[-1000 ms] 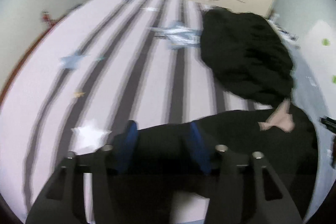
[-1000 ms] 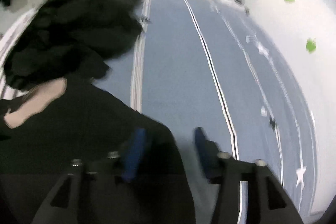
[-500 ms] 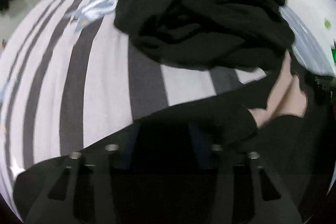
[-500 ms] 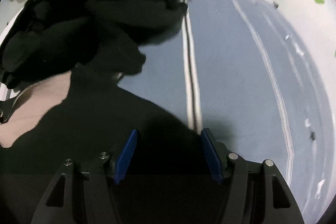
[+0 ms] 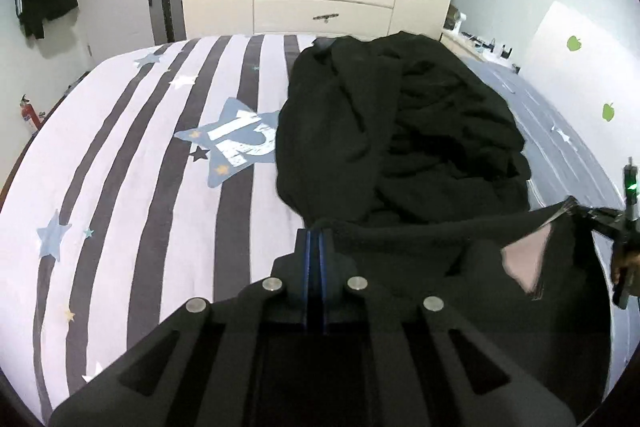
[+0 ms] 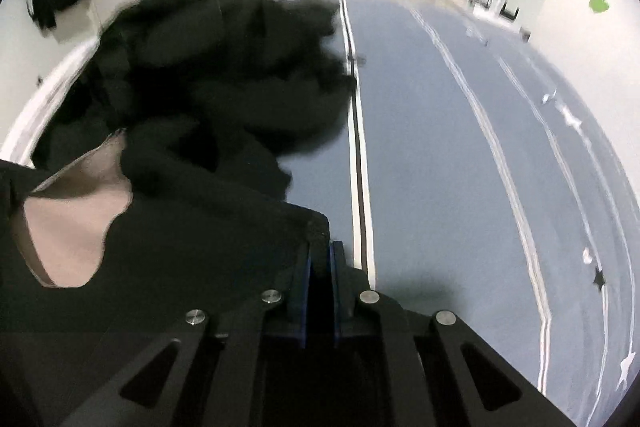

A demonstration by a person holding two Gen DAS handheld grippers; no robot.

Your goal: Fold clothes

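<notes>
Two grippers were noted. The left gripper point(image 5: 315, 241) was clenched on one corner of one black garment point(image 5: 420, 267); the right gripper point(image 6: 320, 253) pinched another corner. The garment hung stretched between them above the bed point(image 5: 140, 167). One black clothing pile point(image 5: 400, 131) lay at 12 o'clock.

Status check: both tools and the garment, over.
Left tool shut on black garment. Right tool shut on its other edge, cloth stretched between them above the bed. Pile of black clothes lies just beyond.
</notes>
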